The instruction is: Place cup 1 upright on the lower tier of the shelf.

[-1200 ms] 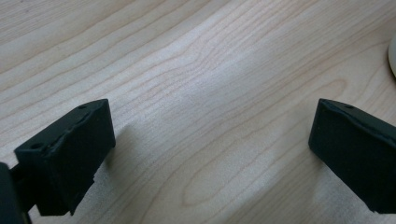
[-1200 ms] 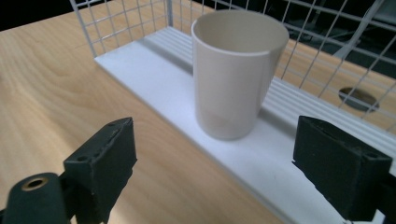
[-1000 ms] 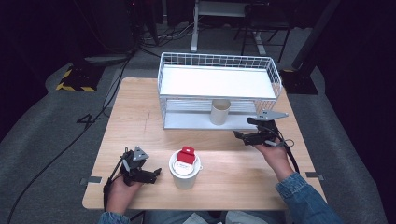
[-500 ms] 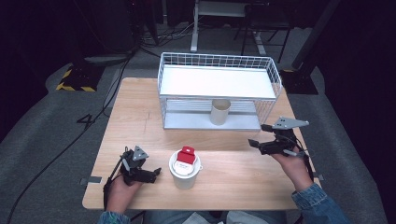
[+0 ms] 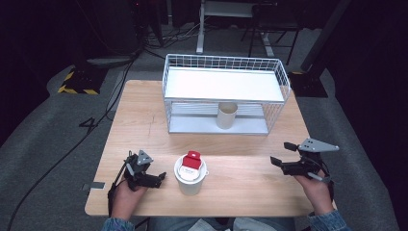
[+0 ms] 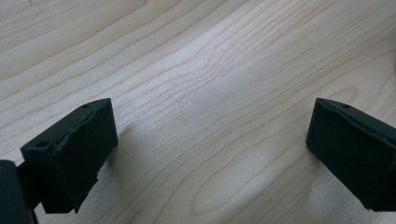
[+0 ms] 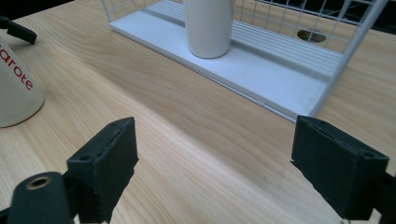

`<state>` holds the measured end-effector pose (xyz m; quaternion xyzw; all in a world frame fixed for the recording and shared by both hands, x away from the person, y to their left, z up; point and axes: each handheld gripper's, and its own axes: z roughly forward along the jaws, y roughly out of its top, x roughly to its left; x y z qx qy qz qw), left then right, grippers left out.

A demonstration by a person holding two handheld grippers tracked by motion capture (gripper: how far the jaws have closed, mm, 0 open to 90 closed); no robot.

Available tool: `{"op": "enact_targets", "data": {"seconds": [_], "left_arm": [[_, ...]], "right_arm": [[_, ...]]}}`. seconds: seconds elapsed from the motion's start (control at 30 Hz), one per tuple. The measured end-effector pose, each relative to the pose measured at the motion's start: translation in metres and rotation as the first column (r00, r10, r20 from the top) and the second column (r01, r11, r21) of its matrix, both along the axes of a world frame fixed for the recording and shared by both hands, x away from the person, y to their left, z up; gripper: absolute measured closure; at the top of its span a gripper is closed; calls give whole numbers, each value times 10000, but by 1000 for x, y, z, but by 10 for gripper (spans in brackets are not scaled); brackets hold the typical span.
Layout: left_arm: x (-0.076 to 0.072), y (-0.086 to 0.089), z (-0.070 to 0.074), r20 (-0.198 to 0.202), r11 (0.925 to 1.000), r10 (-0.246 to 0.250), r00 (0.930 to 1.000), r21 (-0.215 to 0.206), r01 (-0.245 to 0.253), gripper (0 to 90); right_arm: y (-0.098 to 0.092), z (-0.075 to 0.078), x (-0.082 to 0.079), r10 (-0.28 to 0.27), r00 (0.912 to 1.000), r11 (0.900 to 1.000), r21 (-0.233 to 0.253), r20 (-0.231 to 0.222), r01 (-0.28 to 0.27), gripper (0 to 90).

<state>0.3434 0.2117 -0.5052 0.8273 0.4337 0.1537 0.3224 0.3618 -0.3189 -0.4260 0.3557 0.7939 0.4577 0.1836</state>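
Observation:
A white paper cup (image 5: 191, 179) with a red piece (image 5: 192, 160) resting in its mouth stands near the table's front edge. My left gripper (image 5: 158, 178) lies just left of it, open over bare wood (image 6: 210, 140). A plain pale cup (image 5: 226, 115) stands upright on the lower shelf of a white wire rack (image 5: 269, 77). My right gripper (image 5: 282, 154) hovers open at the front right, apart from the rack, with nothing between its fingers (image 7: 215, 163). In the right gripper view the pale cup (image 7: 208, 25) is ahead and the lettered cup (image 7: 14, 93) is at the left edge.
The rack's lower shelf (image 7: 280, 70) sits ahead of my right gripper, its wire corner post (image 7: 348, 56) close by. The wooden table (image 5: 139, 120) ends a short way behind both hands. Cables and a desk frame (image 5: 231, 29) lie on the dark floor beyond.
My right gripper has drawn back from the rack's front, moving right and toward the near edge. The left gripper and both cups have stayed put.

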Motion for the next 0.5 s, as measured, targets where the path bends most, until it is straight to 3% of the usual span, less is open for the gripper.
{"op": "enact_targets", "data": {"seconds": [0.1,0.17,0.3,0.5], "left_arm": [[0,0,0,-17,10000,45,10000,-19,-45,25],[1,-1,0,11,10000,61,10000,-56,-61,25],[1,-1,0,10,10000,62,10000,-54,-62,25],[1,-1,0,13,10000,69,10000,-62,-69,25]], "right_arm": [[-5,-8,-4,-205,9998,9997,146,17,205,148],[-7,-12,-6,-77,9998,9995,-314,-177,72,148],[-12,-18,-11,-179,9997,9997,-157,-143,177,148],[-16,-38,-14,-169,9978,9980,-619,-645,129,148]]}}
